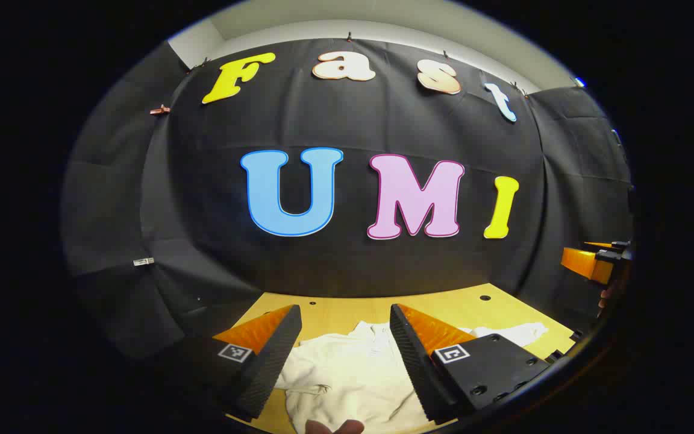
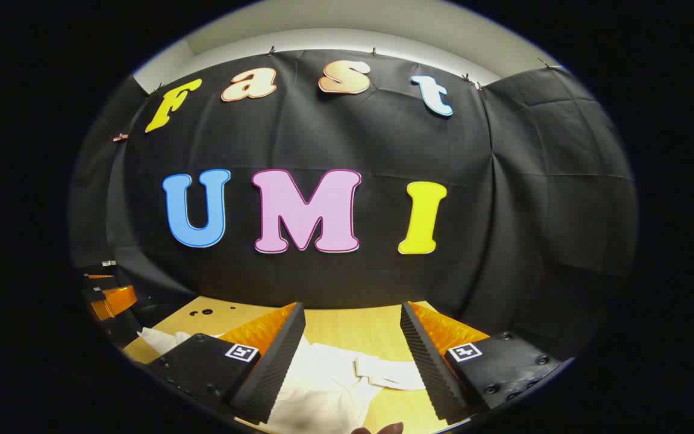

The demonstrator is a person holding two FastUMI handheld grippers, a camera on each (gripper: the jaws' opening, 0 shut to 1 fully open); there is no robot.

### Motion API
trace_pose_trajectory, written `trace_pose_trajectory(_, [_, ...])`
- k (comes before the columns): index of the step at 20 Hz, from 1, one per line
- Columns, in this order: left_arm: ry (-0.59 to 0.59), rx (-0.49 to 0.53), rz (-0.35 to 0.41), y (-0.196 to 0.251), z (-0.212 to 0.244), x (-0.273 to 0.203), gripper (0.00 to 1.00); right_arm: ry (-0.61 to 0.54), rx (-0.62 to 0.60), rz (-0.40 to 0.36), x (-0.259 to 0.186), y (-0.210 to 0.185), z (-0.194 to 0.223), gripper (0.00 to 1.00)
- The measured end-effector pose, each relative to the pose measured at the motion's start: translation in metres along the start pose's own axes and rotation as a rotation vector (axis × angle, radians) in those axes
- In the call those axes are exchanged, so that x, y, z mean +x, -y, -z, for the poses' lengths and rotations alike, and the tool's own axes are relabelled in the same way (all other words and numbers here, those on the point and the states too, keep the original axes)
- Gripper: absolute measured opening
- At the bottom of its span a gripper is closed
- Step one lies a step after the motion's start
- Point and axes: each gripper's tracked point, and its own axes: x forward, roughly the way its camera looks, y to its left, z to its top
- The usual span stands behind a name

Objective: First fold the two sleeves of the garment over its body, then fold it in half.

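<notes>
A white garment (image 1: 347, 374) lies spread on the wooden table (image 1: 347, 310), one sleeve (image 1: 512, 333) stretching off to the right. My left gripper (image 1: 346, 328) hovers above it, open, with nothing between its fingers. In the right gripper view the same garment (image 2: 329, 386) lies below my right gripper (image 2: 353, 328), which is also open and empty. A sleeve cuff (image 2: 392, 371) rests between its fingers on the table. The other gripper (image 1: 594, 260) shows at the right edge of the left gripper view, and at the left edge (image 2: 109, 295) of the right gripper view.
The black cloth wall (image 1: 347, 253) stands close behind the table's far edge. Small holes (image 1: 484, 298) dot the tabletop near the back. A bit of a hand (image 1: 332, 427) shows at the bottom of the left gripper view.
</notes>
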Motion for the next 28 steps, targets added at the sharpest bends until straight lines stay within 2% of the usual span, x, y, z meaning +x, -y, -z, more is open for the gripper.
trace_pose_trajectory(1, [0.0,0.002,0.001,0.002,-0.001,0.001,0.95,0.0,-0.008,-0.011,0.001,-0.002,0.0,0.98])
trace_pose_trajectory(8, [-0.007,0.016,0.003,0.013,0.002,0.009,0.94,-0.021,-0.016,-0.048,0.01,-0.004,0.007,0.98])
trace_pose_trajectory(16, [-0.026,0.02,0.015,0.025,0.009,0.016,0.94,-0.033,-0.01,-0.026,0.015,0.012,0.011,0.98])
trace_pose_trajectory(19, [-0.038,0.027,0.022,0.031,0.013,0.017,0.94,-0.076,0.012,0.004,0.02,0.028,0.025,0.98])
trace_pose_trajectory(23, [-0.056,0.037,0.037,0.041,0.02,0.016,0.94,-0.164,0.011,0.101,0.031,0.08,0.059,0.97])
trace_pose_trajectory(26, [-0.085,0.047,0.048,0.049,0.03,0.018,0.94,-0.255,0.052,0.192,0.046,0.133,0.1,0.98])
trace_pose_trajectory(28, [-0.107,0.049,0.053,0.055,0.036,0.019,0.95,-0.326,0.083,0.218,0.06,0.158,0.132,0.98])
